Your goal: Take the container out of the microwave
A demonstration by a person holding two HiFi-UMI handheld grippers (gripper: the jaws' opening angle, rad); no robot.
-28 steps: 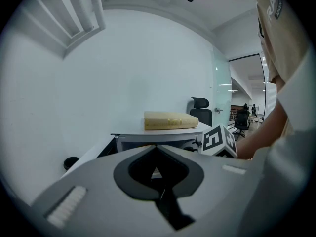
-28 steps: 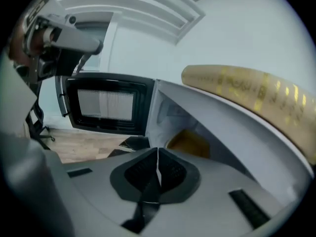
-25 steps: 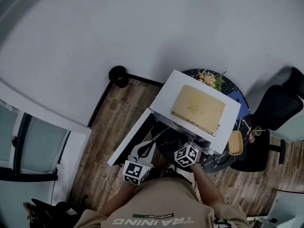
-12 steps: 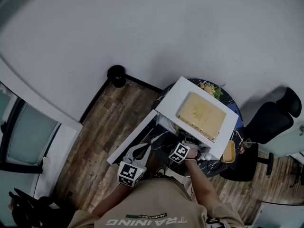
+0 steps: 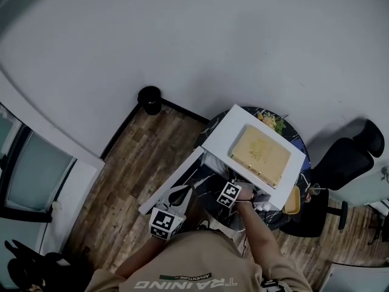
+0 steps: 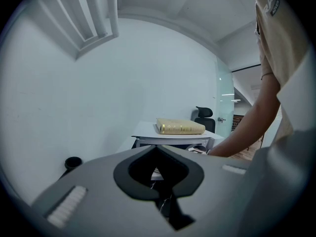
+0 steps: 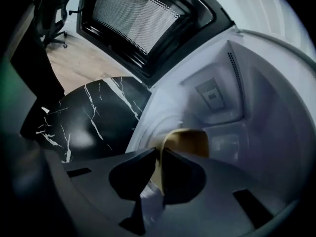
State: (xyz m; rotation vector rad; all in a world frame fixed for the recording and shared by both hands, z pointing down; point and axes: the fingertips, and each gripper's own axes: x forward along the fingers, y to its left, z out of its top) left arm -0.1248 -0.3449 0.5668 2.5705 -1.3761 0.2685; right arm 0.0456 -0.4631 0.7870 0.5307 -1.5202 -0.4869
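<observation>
The white microwave (image 5: 220, 132) stands on a round black marble table (image 5: 214, 181), its door (image 5: 171, 180) swung open to the left. A tan container (image 7: 186, 142) sits inside the white cavity. My right gripper (image 7: 159, 163) is reached into the cavity and shut on the container's near rim, one jaw on each side of the wall. In the head view only its marker cube (image 5: 229, 194) shows at the microwave's mouth. My left gripper (image 5: 187, 192) hangs back in front of the open door, shut with nothing in it.
A yellow book (image 5: 262, 154) lies on top of the microwave. A yellow bowl (image 5: 292, 201) and a glass (image 5: 316, 189) stand on the table at the right, a salad plate (image 5: 270, 119) behind. A black office chair (image 5: 346, 163) stands right. A black bin (image 5: 149, 96) sits by the wall.
My right gripper has gone deeper into the microwave's opening. The left gripper has hardly moved. The head camera has shifted a little.
</observation>
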